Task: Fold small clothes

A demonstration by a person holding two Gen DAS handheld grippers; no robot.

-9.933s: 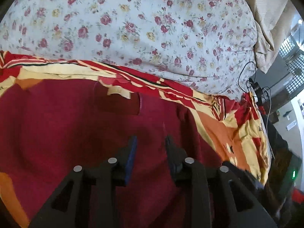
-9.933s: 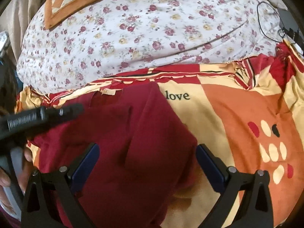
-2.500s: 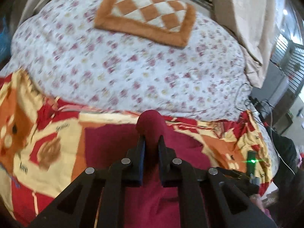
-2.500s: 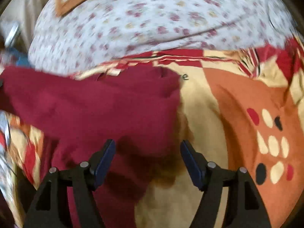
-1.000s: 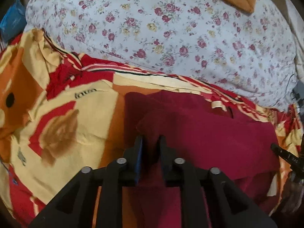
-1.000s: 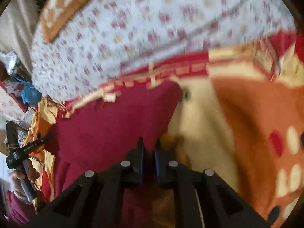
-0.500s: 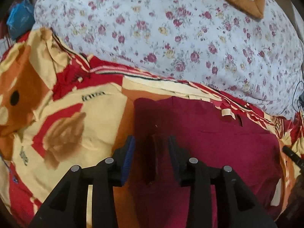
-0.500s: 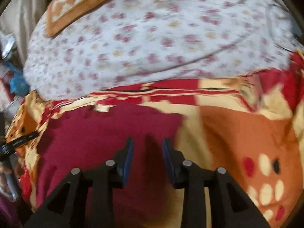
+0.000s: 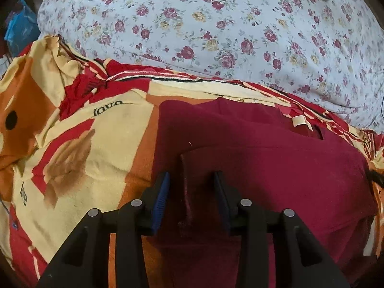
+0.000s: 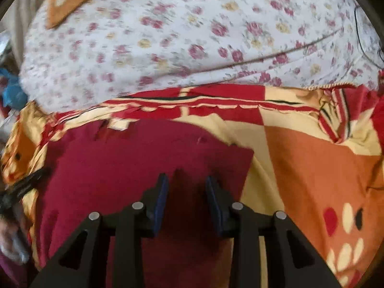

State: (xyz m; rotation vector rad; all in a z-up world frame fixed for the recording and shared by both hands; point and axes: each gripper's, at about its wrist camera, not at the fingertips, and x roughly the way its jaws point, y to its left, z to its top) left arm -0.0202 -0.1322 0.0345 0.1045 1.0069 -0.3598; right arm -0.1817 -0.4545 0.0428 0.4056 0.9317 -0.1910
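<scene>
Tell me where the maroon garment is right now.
The maroon garment lies flat on the patterned blanket, just below the floral sheet, right of "love" in the left view; both grippers' open jaws sit over its near edge.

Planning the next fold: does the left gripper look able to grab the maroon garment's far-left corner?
Probably yes: the left gripper is open above the maroon garment, and nothing lies between it and that corner.

The left gripper [image 9: 191, 192] was matte black, with two angular fingers lined inside by ribbed blue pads [image 9: 161, 196]. Four round silver screws [image 9: 136, 202] sat in a row across its triangular, cut-out arms. The right gripper [image 10: 186, 195] had the same black frame, blue pads [image 10: 160, 204] and four silver screws [image 10: 137, 205]. At nine o'clock in the right view, a blurred hand [image 10: 10, 237] showed skin.
</scene>
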